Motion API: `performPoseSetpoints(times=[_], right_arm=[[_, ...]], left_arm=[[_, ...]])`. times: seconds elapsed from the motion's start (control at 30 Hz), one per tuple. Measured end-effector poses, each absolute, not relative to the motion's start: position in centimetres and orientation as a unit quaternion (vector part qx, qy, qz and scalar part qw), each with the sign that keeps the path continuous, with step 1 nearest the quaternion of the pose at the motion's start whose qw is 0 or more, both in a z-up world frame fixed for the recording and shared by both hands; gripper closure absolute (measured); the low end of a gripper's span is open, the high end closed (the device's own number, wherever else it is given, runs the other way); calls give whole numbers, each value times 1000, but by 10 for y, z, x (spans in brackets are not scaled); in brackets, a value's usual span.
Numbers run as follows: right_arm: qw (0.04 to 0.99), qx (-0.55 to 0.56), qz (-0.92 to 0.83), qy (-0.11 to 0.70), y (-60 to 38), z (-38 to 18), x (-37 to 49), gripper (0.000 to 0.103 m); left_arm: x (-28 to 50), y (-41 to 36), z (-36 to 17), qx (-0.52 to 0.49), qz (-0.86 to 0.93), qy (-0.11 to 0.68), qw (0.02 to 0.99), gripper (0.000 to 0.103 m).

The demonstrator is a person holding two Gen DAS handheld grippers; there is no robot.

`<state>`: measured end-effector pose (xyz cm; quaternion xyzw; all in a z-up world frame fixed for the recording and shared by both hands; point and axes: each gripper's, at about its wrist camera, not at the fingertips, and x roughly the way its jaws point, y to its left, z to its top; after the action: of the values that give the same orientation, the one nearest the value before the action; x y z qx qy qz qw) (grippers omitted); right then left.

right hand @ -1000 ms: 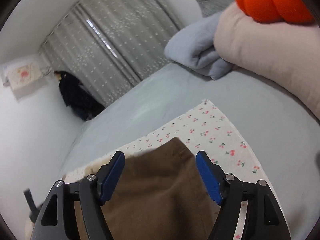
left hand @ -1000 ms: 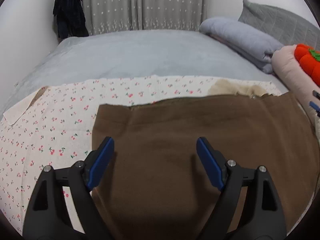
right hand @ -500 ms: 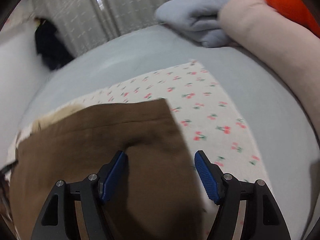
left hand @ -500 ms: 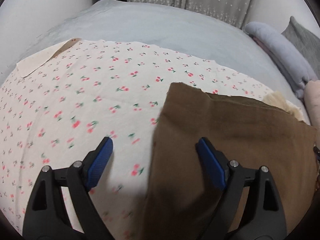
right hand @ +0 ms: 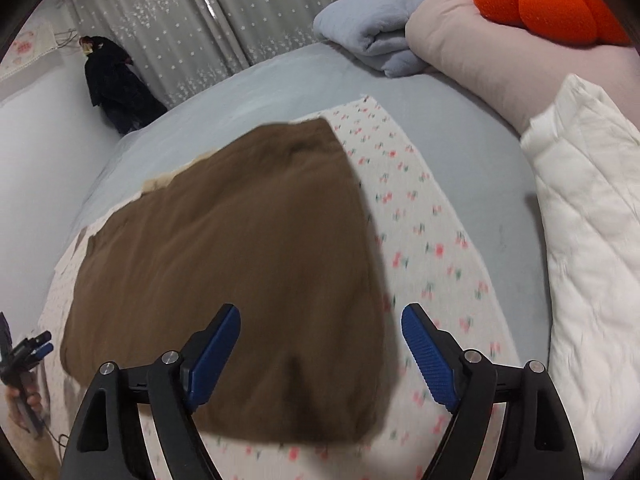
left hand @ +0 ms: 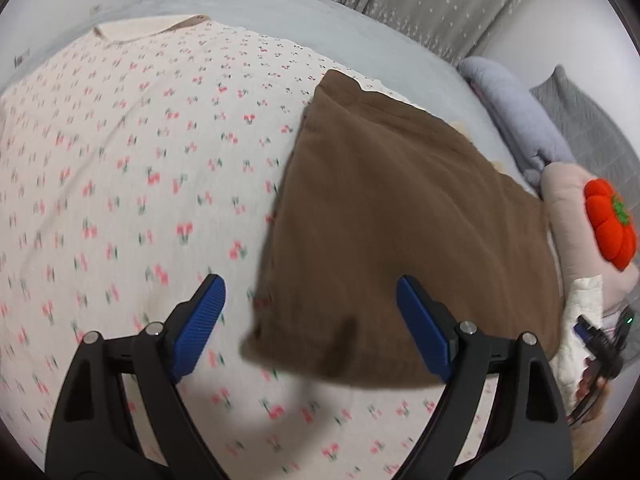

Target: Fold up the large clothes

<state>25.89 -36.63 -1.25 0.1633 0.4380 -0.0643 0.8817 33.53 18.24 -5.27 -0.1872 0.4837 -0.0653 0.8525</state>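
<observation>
A folded brown garment (left hand: pixel 400 216) is lying flat on a white cloth with small cherry print (left hand: pixel 120 168), which is spreading over the grey bed (right hand: pixel 472 136). The left tongs (left hand: pixel 310 312) are hovering released above the brown garment's near left corner, gripping nothing. The right tongs (right hand: pixel 320 344) are hovering over its near right edge; their jaws are opening, and the fabric is lying below them, not pinched. A pink pillow (right hand: pixel 480 52) with an orange plush pumpkin (right hand: pixel 536 4) is sitting beside a folded grey blanket (right hand: pixel 372 28). A white quilted sleeve (right hand: pixel 592 240) is showing at the right.
</observation>
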Motion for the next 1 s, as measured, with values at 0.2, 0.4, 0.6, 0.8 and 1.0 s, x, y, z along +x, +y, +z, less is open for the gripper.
performPoseSetpoints(times=[0.2, 0.4, 0.6, 0.8, 1.0], right_arm=[[866, 211, -53, 450, -347, -32, 206, 16], [826, 362, -15, 432, -358, -76, 185, 14], [805, 458, -9, 377, -374, -106, 212, 15], [815, 455, -57, 355, -375, -103, 244, 29], [836, 450, -61, 308, -371, -73, 240, 78]], left_arm=[[301, 178, -80, -282, -84, 490, 821, 15], [308, 168, -123, -360, -92, 496, 785, 15], [331, 168, -131, -431, -97, 431, 787, 16], [351, 160, -139, -454, -54, 406, 791, 61], [340, 165, -104, -473, -55, 376, 795, 84]])
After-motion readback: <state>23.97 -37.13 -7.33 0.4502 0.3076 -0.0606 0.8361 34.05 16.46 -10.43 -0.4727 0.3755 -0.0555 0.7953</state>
